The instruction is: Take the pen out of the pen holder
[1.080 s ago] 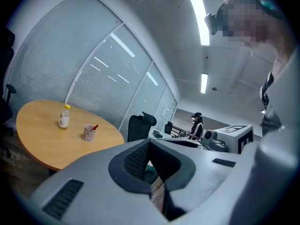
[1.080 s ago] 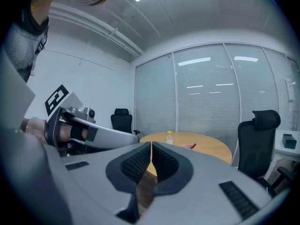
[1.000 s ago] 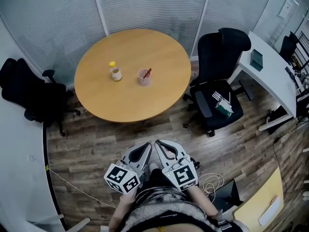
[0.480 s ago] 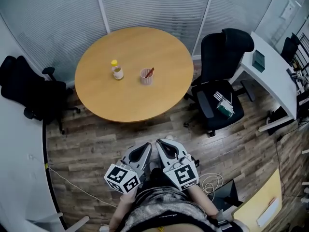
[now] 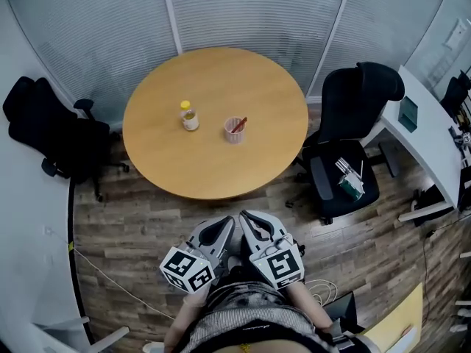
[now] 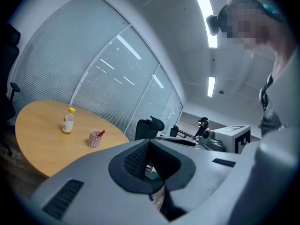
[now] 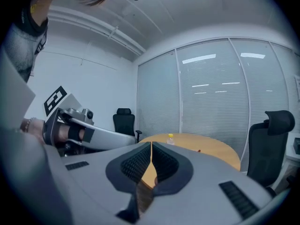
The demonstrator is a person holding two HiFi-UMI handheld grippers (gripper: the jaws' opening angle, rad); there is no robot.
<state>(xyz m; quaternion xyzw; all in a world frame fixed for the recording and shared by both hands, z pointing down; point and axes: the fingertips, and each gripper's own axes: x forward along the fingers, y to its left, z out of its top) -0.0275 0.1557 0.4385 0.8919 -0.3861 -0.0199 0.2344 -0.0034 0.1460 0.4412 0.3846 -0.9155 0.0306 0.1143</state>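
I hold both grippers low in front of my body, above the wooden floor and well short of the round table. The left gripper has its jaws pressed together on nothing; the right gripper is likewise clenched and empty. The pen stands tilted in the pink pen holder near the table's middle, well apart from both grippers, with a small bottle just to its left.

Left gripper and right gripper side by side near the torso, jaws together, empty.
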